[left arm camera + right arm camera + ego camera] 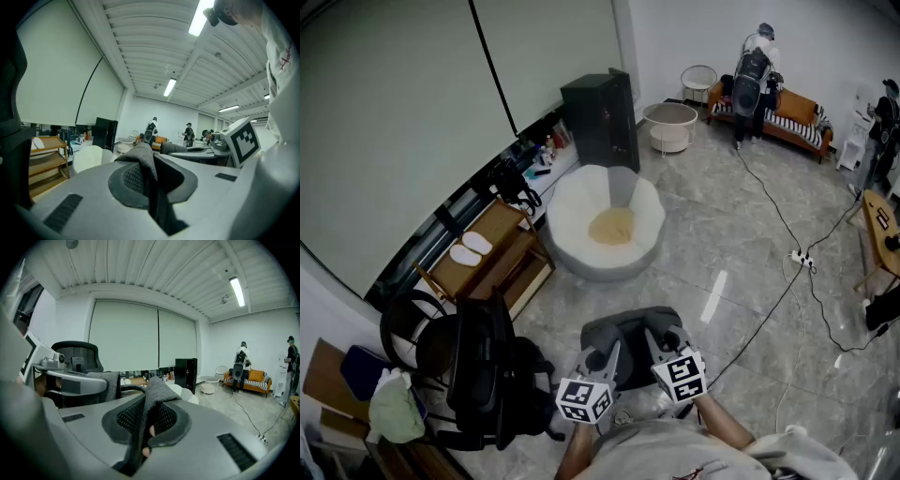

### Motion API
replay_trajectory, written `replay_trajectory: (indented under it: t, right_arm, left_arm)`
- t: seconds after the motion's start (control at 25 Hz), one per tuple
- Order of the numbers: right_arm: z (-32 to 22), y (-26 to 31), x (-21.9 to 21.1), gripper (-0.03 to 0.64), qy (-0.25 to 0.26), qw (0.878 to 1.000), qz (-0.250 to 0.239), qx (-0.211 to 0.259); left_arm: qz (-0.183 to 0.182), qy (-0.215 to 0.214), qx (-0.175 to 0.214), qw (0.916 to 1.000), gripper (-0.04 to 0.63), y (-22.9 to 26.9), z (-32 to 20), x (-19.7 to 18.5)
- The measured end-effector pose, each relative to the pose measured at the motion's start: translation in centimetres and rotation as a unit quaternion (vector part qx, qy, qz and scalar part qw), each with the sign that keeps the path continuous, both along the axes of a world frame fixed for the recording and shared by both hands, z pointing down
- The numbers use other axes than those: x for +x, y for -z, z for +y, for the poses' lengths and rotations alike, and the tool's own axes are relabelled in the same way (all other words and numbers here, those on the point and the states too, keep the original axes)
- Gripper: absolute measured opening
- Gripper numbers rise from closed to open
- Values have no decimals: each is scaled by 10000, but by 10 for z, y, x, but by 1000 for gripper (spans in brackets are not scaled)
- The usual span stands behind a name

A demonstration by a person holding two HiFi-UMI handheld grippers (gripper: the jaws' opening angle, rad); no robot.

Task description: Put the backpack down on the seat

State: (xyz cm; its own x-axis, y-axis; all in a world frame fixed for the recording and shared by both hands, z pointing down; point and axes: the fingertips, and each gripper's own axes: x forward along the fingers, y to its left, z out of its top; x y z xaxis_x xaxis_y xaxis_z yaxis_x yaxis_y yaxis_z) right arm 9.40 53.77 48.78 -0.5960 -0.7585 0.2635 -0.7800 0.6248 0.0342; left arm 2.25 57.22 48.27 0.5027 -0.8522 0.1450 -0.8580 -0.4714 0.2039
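Both jaw pairs sit nearly closed on the grey fabric backpack (628,330). With the left gripper (150,180) and right gripper (146,423) level, we should lower it squarely onto the white rounded padded seat (570,214).

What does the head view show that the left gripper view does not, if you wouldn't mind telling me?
Only the head view shows the floor cable's power strip, the tan cushion in the white round seat, and the grey backpack as a whole, held by the left claw and right claw. Only the left gripper view shows the ceiling lights and, close up, the left claw shut on backpack fabric. Both share the seat, the black cabinet, the wooden shelf and the orange sofa.
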Motion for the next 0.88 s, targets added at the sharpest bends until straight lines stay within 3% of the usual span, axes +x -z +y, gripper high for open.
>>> replay_trajectory:
  t: [0.88]
  right_arm:
    - [-4,3,69,48,217,9995,-213,-3]
  left_arm:
    - [1,114,-15,9999,54,3,-4,72]
